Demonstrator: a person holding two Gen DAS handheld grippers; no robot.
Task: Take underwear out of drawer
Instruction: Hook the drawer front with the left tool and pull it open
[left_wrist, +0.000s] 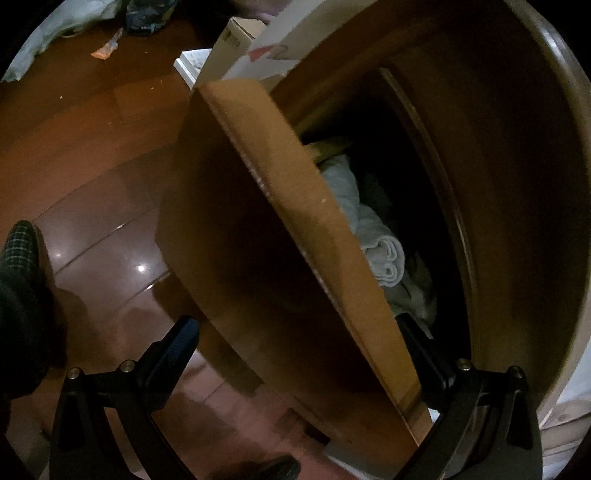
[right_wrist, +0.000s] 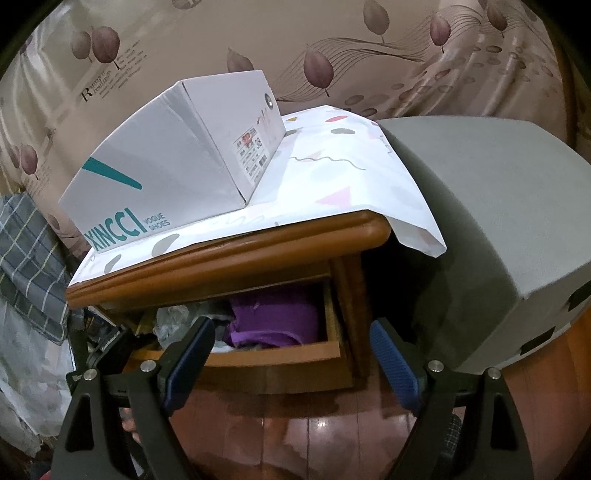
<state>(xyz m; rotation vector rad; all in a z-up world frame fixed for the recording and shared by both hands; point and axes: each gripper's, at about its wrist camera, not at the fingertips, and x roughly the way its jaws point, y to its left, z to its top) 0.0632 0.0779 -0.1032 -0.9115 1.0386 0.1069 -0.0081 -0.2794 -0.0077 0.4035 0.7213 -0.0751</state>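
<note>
Looking at a dim room: glossy red-brown plank floor (left_wrist: 92, 206), specular glints lower left of the left wrist view, paper litter upper left. A leaf-print curtain (right_wrist: 332, 55) fills the top of the right wrist view.

Wooden nightstand (right_wrist: 236, 254), rounded varnished edge, sits mid-frame in the right view. White paper sheet with pastel shapes (right_wrist: 332, 177) covers its top, one corner hanging off at right. A grey-white shoebox (right_wrist: 166, 162) stands on the sheet, teal lettering along its side. Grey matte box (right_wrist: 480, 206) just beside the nightstand, right of frame. Plaid cloth at the left edge.

Drawer (right_wrist: 273, 354) is pulled partly out, centre of the right view. Inside: folded purple garment (right_wrist: 273, 317), soft knit, probably the underwear, can't confirm from here. Crumpled clear plastic to its left.

Left view shows the drawer front edge-on, raw fibreboard rim, with rolled white cloth (left_wrist: 380, 251) behind it in shadow.

Left gripper (left_wrist: 295, 332): fingers spread, straddling the drawer front, one either side; contact not clear. Right gripper (right_wrist: 291, 354): fingers apart, blue ribbed pads, holding nothing, in front of the drawer.
</note>
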